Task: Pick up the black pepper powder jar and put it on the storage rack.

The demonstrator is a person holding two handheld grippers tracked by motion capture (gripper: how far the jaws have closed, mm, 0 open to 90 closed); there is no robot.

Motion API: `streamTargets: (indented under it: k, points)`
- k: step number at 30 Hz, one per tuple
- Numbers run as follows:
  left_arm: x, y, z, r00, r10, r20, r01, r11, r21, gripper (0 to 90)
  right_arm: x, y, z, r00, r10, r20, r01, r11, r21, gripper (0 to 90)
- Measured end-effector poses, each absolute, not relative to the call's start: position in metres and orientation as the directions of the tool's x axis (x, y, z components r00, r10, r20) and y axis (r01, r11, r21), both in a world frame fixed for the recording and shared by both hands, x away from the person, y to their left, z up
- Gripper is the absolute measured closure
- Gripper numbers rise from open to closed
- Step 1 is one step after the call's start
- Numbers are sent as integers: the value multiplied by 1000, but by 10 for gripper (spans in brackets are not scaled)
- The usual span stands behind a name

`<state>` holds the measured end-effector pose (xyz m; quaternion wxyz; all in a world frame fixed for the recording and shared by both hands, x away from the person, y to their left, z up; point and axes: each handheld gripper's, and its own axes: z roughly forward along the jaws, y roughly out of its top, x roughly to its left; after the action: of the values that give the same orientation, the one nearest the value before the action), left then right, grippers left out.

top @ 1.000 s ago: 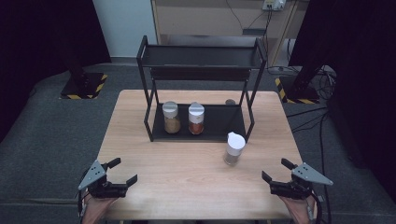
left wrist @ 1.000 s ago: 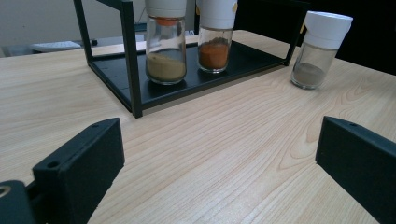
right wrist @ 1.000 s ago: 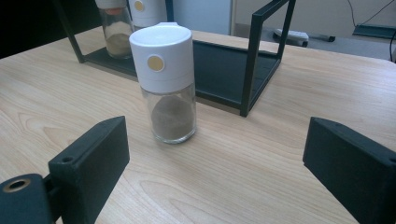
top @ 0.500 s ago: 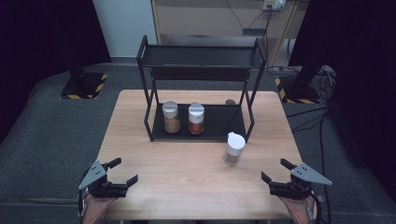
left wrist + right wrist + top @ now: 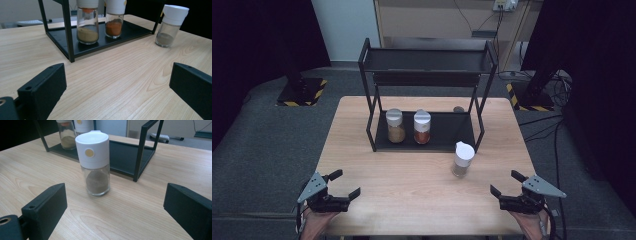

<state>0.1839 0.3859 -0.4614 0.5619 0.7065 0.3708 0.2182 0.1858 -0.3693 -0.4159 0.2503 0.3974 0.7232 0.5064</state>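
Table (image 5: 377, 145) of pale wood spreads under my grippers, and on its far half I see a black two-tier rack (image 5: 428, 65), upper shelf bare. On the rack's bottom tray stand two glass jars with white caps, side by side and upright: the left jar (image 5: 395, 125) holds a tan powder filling its lower part, the middle jar (image 5: 422, 127) a rust-orange powder to about the same level. A third jar (image 5: 462, 159) stands upright on the bare wood just outside the rack's front right leg, near it but apart; I see grey-brown powder in its lower part and a yellow dot on its cap. My left gripper (image 5: 345, 184) hovers at the near left corner, jaws wide, holding nothing. My right gripper (image 5: 506, 183) sits at the near right, jaws wide too, empty, facing the third jar.
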Motion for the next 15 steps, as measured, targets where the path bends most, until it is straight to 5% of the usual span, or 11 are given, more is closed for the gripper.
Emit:
streamTargets:
  k: [15]
  points:
    - [175, 374, -455, 600, 792, -118, 290, -77, 954, 0, 192, -371, -395, -565, 824, 46, 321, 168, 932, 40]
